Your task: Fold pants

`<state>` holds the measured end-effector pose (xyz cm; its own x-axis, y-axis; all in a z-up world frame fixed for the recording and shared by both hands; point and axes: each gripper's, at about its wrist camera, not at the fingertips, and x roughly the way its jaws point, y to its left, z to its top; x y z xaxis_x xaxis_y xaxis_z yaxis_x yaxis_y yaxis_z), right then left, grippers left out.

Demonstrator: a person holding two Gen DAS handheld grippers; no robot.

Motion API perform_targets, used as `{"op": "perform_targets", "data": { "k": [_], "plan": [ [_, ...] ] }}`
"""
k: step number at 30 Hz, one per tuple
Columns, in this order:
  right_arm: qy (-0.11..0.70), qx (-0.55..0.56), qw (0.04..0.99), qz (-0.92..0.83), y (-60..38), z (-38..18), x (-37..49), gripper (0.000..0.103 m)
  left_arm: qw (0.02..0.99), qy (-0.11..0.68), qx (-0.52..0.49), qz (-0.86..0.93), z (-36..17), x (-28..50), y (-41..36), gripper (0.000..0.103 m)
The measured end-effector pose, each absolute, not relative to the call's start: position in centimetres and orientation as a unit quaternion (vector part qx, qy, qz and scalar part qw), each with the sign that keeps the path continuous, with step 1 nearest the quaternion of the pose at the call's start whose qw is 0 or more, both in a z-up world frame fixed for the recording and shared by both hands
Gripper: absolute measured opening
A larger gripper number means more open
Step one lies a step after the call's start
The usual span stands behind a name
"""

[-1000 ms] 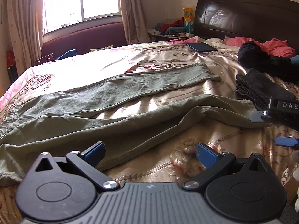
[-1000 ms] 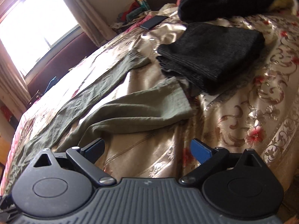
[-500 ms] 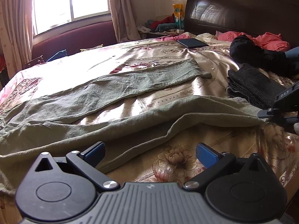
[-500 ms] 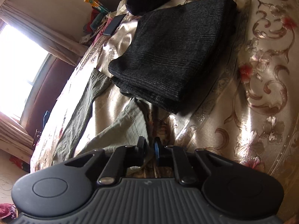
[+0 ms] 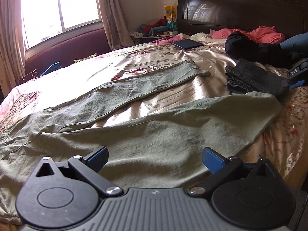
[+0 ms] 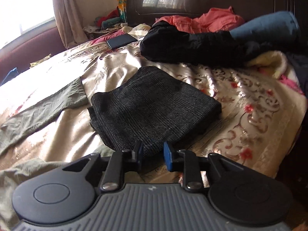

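Olive green pants (image 5: pixel 134 132) lie spread across the bed, the far leg (image 5: pixel 154 80) flat and the near leg stretching right to its cuff (image 5: pixel 265 104). My left gripper (image 5: pixel 155 158) is open and empty, low over the near leg. My right gripper (image 6: pixel 153 155) has its jaws partly apart with nothing between them, above the edge of a folded black garment (image 6: pixel 154 111). The near leg's cuff lies just below and left of it (image 6: pixel 28 169). The right gripper also shows at the right edge of the left wrist view (image 5: pixel 296 75).
A folded dark grey-black garment (image 5: pixel 252 79) lies right of the pants. Behind it are a loose black garment (image 6: pixel 188 44), pink clothes (image 6: pixel 204 19) and a blue roll (image 6: pixel 269 27) by the dark headboard (image 5: pixel 240 5). A phone (image 5: pixel 187 43) lies on the floral bedspread (image 6: pixel 250 115).
The right gripper was shut at the near leg's cuff; now it has opened partway and lifted away. The near leg lies wider and flatter. The left gripper moved closer over the pants.
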<state>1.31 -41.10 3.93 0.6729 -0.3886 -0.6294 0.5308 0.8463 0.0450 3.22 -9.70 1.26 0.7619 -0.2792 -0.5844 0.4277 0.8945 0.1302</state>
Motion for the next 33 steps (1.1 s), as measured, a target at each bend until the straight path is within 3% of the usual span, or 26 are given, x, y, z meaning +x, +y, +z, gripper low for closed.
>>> {"op": "perform_targets", "data": {
  "k": [8, 16, 23, 28, 33],
  "plan": [
    [0.362, 0.092, 0.926, -0.050, -30.9, 2.0, 6.1, 0.031, 0.934, 0.309, 0.157, -0.093, 0.5, 5.9, 0.5, 0.103],
    [0.387, -0.013, 0.918, 0.092, -20.4, 2.3, 12.7, 0.035, 0.925, 0.357, 0.128, -0.012, 1.3, 10.2, 13.2, 0.103],
    [0.366, -0.133, 0.891, 0.232, -10.6, 2.2, 26.0, 0.049, 0.942, 0.298, 0.151, 0.030, 4.1, 21.1, 20.1, 0.103],
    [0.375, -0.187, 0.861, 0.287, -5.1, -0.3, 37.2, 0.051, 0.933, 0.323, 0.156, 0.023, 1.7, 30.4, 24.1, 0.103],
    [0.387, -0.216, 0.841, 0.311, -2.6, -1.2, 42.3, 0.053, 0.923, 0.365, 0.123, -0.006, 0.4, 34.7, 26.9, 0.103]
  ]
}}
